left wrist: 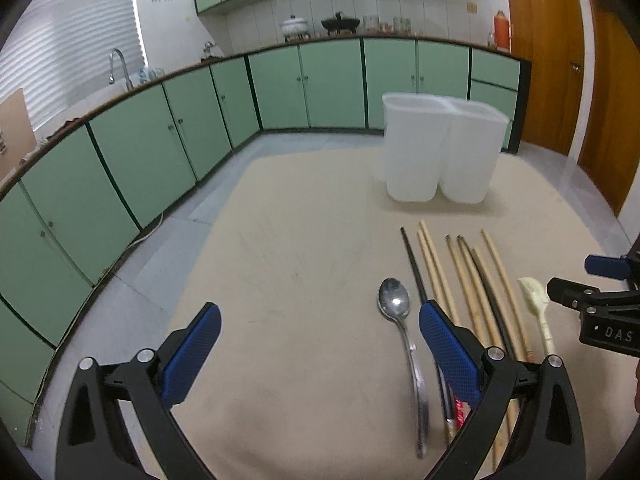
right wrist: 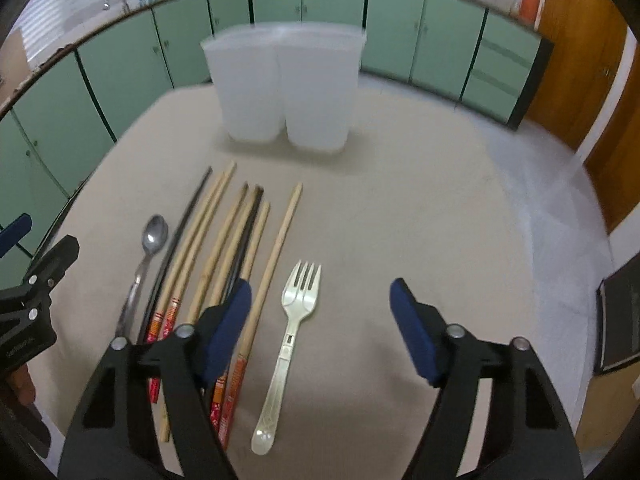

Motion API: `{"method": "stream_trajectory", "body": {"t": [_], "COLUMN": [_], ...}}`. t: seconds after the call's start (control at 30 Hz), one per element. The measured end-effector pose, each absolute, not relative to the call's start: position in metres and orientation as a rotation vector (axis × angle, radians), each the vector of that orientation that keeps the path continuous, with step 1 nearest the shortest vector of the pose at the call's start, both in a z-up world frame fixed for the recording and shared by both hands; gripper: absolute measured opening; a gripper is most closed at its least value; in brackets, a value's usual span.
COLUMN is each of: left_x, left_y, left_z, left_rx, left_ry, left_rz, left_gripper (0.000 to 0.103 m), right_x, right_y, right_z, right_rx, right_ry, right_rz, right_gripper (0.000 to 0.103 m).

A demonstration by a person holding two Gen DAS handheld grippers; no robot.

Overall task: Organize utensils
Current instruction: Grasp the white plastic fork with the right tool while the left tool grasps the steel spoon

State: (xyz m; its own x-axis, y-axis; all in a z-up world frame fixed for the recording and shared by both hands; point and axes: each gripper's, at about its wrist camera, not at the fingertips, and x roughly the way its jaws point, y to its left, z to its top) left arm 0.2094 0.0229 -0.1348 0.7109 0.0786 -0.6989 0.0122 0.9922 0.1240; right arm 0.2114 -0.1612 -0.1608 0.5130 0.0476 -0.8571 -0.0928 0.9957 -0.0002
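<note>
Utensils lie in one row on the worktop [right wrist: 420, 208], all with their long axes running roughly away from the cameras toward the two white bins [right wrist: 280, 92] that stand side by side at the far end. From the person's left to right the row goes: metal spoon [right wrist: 154, 240], a bundle of chopsticks [right wrist: 224, 248] (one dark, the rest pale wood with red ends), then a pale plastic fork [right wrist: 298, 316] at the right end, tines pointing to the bins and handle toward the camera.

The fork is the piece the coming move seems to turn on. The right gripper [right wrist: 320, 300] hangs above it, tilted downward, and the fork sits between the jaws but nearer the left finger than the right one, so a small shift would centre it. Its jaws are partly open and hold nothing; no pad touches the fork or the worktop as far as the view shows. Because the handle runs along the gripper's own pointing line, closing across it should pinch its narrow width.

The left gripper [left wrist: 320, 344] is wide open and empty, over bare worktop, with the spoon just inside its right finger and the chopsticks passing under that finger. It is the nearer hand for the spoon, and well apart from the fork.
</note>
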Motion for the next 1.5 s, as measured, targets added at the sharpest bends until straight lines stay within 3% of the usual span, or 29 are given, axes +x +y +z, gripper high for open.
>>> {"method": "stream_trajectory", "body": {"t": [0.13, 0.37, 0.43, 0.67, 1.1, 1.5], "left_x": [0.222, 0.235, 0.239, 0.253, 0.279, 0.282], "left_y": [0.024, 0.023, 0.022, 0.016, 0.005, 0.011], "left_z": [-0.146, -0.155, -0.157, -0.164, -0.187, -0.19], "left_rx": [0.143, 0.133, 0.131, 0.117, 0.1, 0.015], "left_ry": [0.821, 0.852, 0.858, 0.883, 0.974, 1.001], "left_rz": [0.037, 0.023, 0.016, 0.003, -0.009, -0.055], "left_gripper": [0.097, 0.097, 0.097, 0.097, 0.096, 0.069], "right_x": [0.226, 0.237, 0.239, 0.25, 0.256, 0.25], "right_y": [-0.167, -0.163, -0.161, -0.156, -0.169, -0.165], "right_z": [-0.176, -0.182, -0.183, -0.187, -0.184, -0.186], "right_rx": [-0.004, 0.032, 0.024, 0.004, 0.035, 0.028], "right_ry": [1.111, 1.157, 1.17, 1.179, 1.166, 1.152], "right_rz": [0.08, 0.094, 0.096, 0.09, 0.11, 0.114], "right_gripper": [0.058, 0.053, 0.043, 0.021, 0.022, 0.022]}}
